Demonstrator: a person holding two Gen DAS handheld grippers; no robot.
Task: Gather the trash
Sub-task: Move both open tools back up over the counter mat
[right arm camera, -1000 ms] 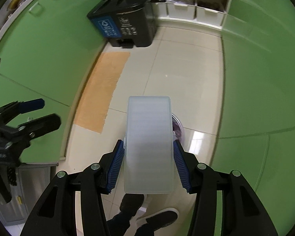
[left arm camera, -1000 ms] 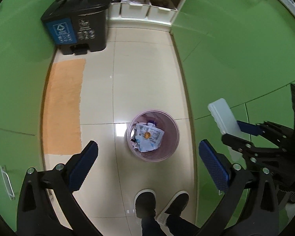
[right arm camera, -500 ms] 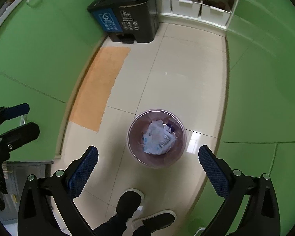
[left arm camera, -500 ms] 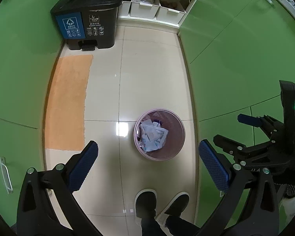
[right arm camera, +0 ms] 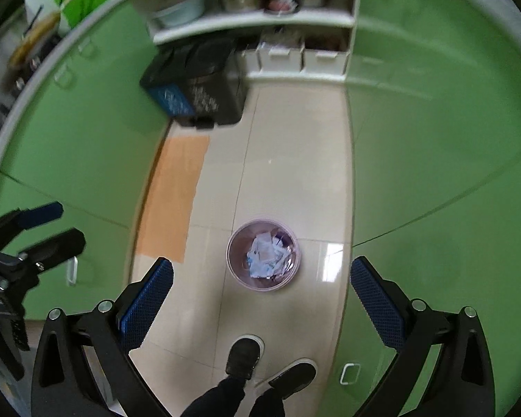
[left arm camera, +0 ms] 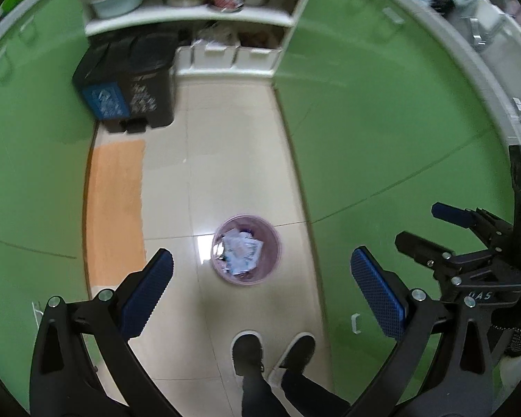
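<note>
A small pink waste basket (left arm camera: pixel 274 271) stands on the tiled floor below me, holding crumpled white and blue trash (left arm camera: pixel 241 252). It also shows in the right wrist view (right arm camera: pixel 238 276), with the trash (right arm camera: pixel 265 255) inside. My left gripper (left arm camera: pixel 260 292) is open and empty, high above the basket. My right gripper (right arm camera: pixel 260 295) is open and empty, also high above it. The right gripper also shows at the right edge of the left wrist view (left arm camera: pixel 441 229). The left gripper shows at the left edge of the right wrist view (right arm camera: pixel 48 229).
Green cabinets (left arm camera: pixel 382 121) line both sides of the narrow floor. A black pedal bin (left arm camera: pixel 132 83) with a blue label stands at the far end beside white storage boxes (left arm camera: pixel 229 57). An orange mat (left arm camera: pixel 116 208) lies on the left. The person's shoes (left arm camera: pixel 271 351) are below.
One second ago my right gripper held a translucent white plastic container. It opened and the container is gone from it. Both grippers have since risen, so the basket looks smaller.
</note>
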